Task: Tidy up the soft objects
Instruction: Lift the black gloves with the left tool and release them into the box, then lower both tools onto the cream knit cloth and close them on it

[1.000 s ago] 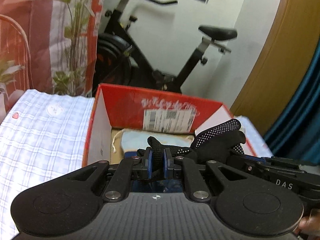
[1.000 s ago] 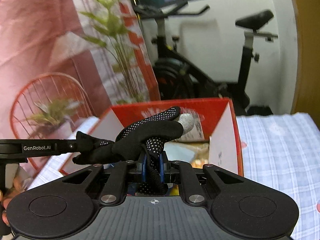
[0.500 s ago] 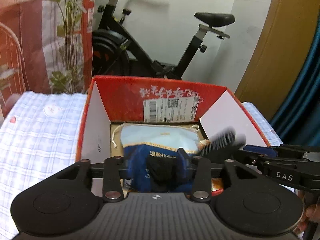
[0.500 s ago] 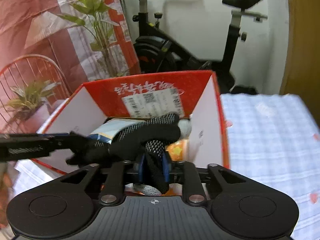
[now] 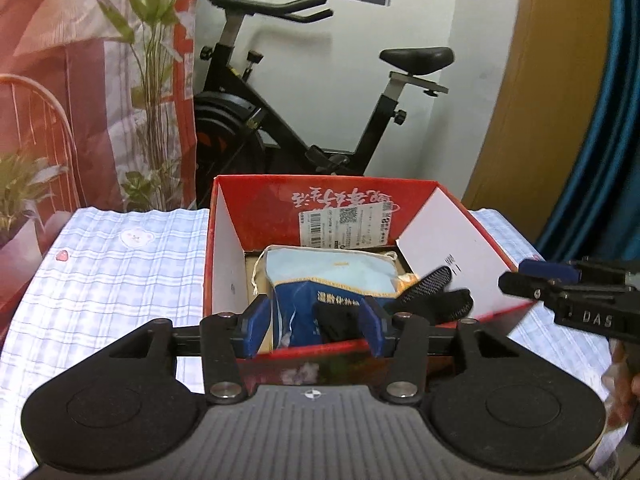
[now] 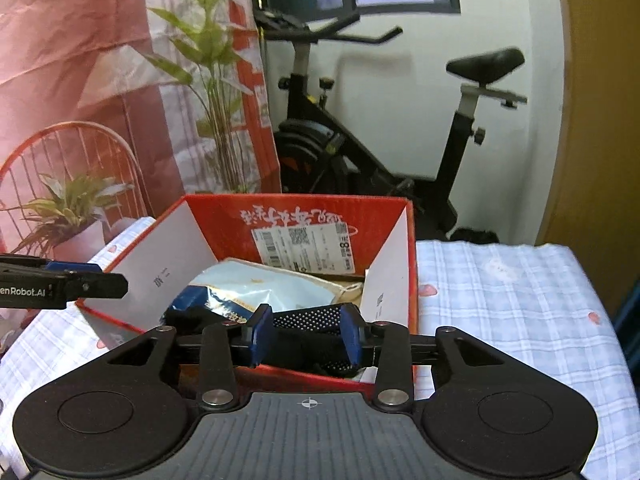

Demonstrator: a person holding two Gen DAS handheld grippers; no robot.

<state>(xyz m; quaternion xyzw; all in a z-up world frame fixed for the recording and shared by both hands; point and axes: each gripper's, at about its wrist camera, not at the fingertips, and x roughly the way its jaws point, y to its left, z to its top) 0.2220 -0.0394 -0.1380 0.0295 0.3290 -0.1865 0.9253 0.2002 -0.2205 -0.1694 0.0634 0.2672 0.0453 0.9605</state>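
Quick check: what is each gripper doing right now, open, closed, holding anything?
Left gripper: open, jaws just opening, black glove released into the red box.
Right gripper: open, just opening, not gripping the glove.

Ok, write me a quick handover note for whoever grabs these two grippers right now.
Left gripper: open, jaws have just been opening; a black bit of the glove lies between them, not pinched.
Right gripper: open, jaws have just been opening; the dotted glove sits between the pads, loose.
Things: the glove lies in the red box, at its near edge, beside the blue pouch. The box stands on the checked cloth.
Done: glove dropped in the box.
Left: draw both grippers back. No other soft things show outside the box, so check around.
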